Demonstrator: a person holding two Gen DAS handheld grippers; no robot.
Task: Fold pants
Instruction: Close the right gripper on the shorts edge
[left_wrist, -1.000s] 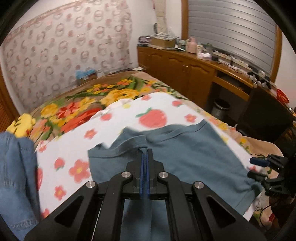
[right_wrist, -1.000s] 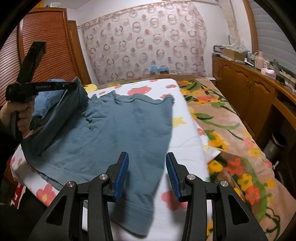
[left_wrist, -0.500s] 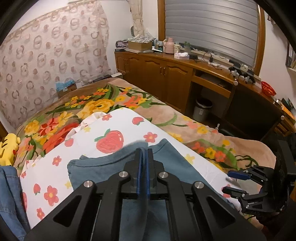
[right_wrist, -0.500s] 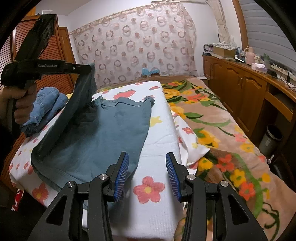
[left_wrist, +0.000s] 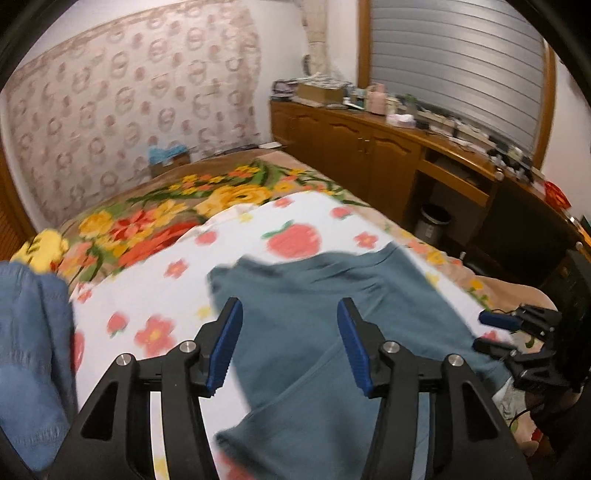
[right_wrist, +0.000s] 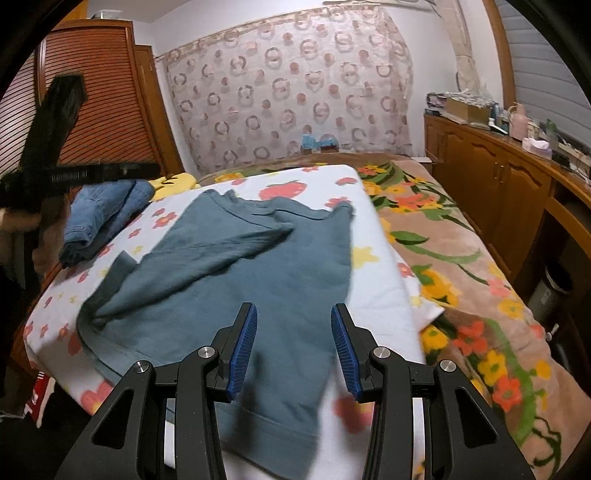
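Grey-blue pants (right_wrist: 236, 273) lie on a white flower-print sheet (right_wrist: 373, 291) on the bed, with one leg folded loosely across the other. They also show in the left wrist view (left_wrist: 314, 332). My left gripper (left_wrist: 288, 347) is open and empty, just above the pants. My right gripper (right_wrist: 291, 347) is open and empty, above the near leg of the pants. The right gripper also shows at the right edge of the left wrist view (left_wrist: 495, 332). The left gripper's body (right_wrist: 74, 173) hangs at the left of the right wrist view.
Folded blue jeans (right_wrist: 107, 214) lie at the left of the sheet, also in the left wrist view (left_wrist: 29, 350). A floral blanket (right_wrist: 461, 273) covers the bed's right side. A wooden cabinet (right_wrist: 491, 184) runs along the right wall. A wooden wardrobe (right_wrist: 103, 110) stands at the left.
My left gripper has opened and let go of the pants leg it held up. The leg now lies folded across the pants. The right gripper stayed open.
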